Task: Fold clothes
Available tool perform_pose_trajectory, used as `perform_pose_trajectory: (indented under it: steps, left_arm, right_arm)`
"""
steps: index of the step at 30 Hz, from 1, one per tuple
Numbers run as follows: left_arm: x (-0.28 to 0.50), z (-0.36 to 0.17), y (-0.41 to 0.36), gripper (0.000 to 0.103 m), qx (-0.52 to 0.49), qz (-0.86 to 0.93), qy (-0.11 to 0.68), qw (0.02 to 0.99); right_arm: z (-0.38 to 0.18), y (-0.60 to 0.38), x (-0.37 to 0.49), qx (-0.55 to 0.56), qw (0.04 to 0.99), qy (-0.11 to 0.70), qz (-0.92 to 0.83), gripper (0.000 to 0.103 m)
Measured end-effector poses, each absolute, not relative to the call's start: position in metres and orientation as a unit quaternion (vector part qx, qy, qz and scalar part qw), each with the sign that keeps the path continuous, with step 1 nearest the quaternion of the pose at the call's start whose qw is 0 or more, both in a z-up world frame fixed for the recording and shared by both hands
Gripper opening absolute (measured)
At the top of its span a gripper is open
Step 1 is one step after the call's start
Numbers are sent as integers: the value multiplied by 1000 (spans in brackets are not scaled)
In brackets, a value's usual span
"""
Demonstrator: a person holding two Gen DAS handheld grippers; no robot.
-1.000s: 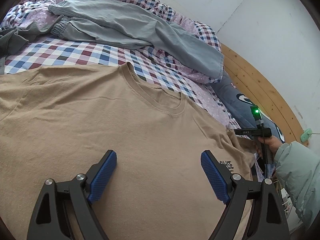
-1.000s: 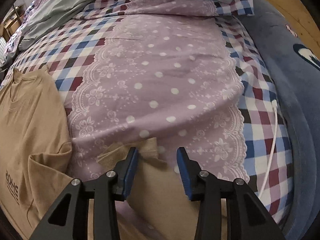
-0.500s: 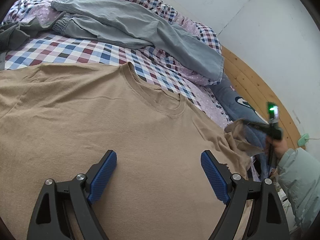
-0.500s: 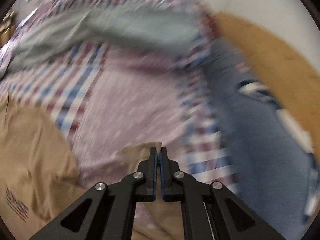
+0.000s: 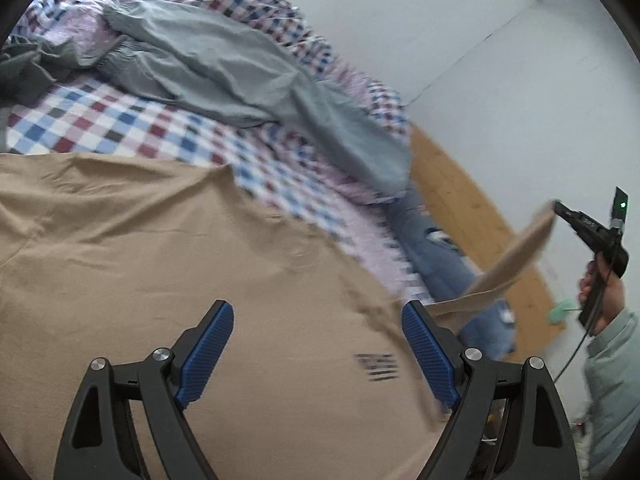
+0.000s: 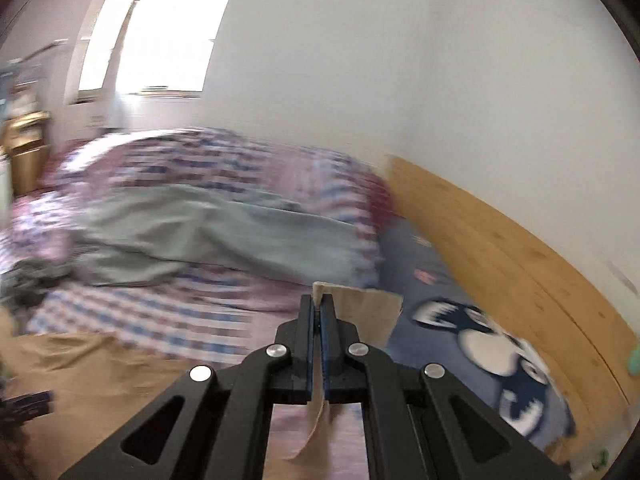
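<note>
Tan T-shirt (image 5: 160,280) lies spread flat on the bed (image 5: 132,128), over the checked and lilac bedding; dark printed lettering on its chest sits near the right blue pad of the left hand-held gripper (image 5: 316,356). Left hand-held gripper hangs over the shirt body, jaws spread wide apart, nothing between the pads; contact with the cloth cannot be told.

Right hand-held gripper (image 6: 319,312): jaws pressed together, pinching an edge of the tan T-shirt, cloth showing above and below the pads. In the left wrist view the same tool (image 5: 560,210) is raised off the bed at the right side, held by a hand (image 5: 600,296) in a pale green sleeve (image 5: 616,380); the pinched strip of shirt stretches taut from its tip down toward the shirt's right side near the mattress edge.

Grey trousers (image 5: 248,80) lie crumpled across the far part of the bed, well apart from the shirt. Blue cartoon-print pillow (image 6: 492,348) lies against the curved wooden headboard (image 6: 520,264). White wall (image 5: 500,60) behind. Right wrist view is motion-blurred; fine detail of the bedding not readable
</note>
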State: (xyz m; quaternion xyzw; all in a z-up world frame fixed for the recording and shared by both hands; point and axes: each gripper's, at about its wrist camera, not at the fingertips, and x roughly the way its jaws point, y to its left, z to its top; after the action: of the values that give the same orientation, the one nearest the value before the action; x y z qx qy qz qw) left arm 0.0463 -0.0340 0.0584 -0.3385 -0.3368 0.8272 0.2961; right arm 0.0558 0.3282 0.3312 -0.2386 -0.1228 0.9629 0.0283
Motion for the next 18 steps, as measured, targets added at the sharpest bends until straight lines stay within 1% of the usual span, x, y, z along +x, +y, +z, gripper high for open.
perform_pose_trajectory:
  steps: [2,4,7,10,11,14,16,17,18]
  left_arm:
    - [47,62,-43,89,-328,798,-383,330]
    - [47,63,-52,89,-316,781,-418,339]
    - [44,55,-68,89,-323,777,-440,314]
    - [40,46,-85,89,-331,773,-460,285]
    - [39,43,-90,89,-334,772,-466,275]
    - [36,34,-107,89,-342,766,-485,246]
    - [34,28,-118,89,-347,762,-497,227]
    - [33,25,-123,89,-349,760,-503,217]
    - [32,22,-129,89,-351,758,-509,207]
  right_arm:
    - [323,276,65,-248,-25,-136,959,1]
    - [299,222,66,-269,-80,-136,950,1]
    - [249,150,62,-312,-156,-139,927,1]
    - [188,81,61,-377,-240,-171,878,2]
    - [177,67,63,-390,-257,-177,866,4]
    - [153,50,68,-409,-288,-179,847,18]
    - [152,58,71,-396,-295,-154,856,51]
    - [154,69,71,-386,-292,-134,865,58]
    - [157,85,71,-371,-286,-102,878,68]
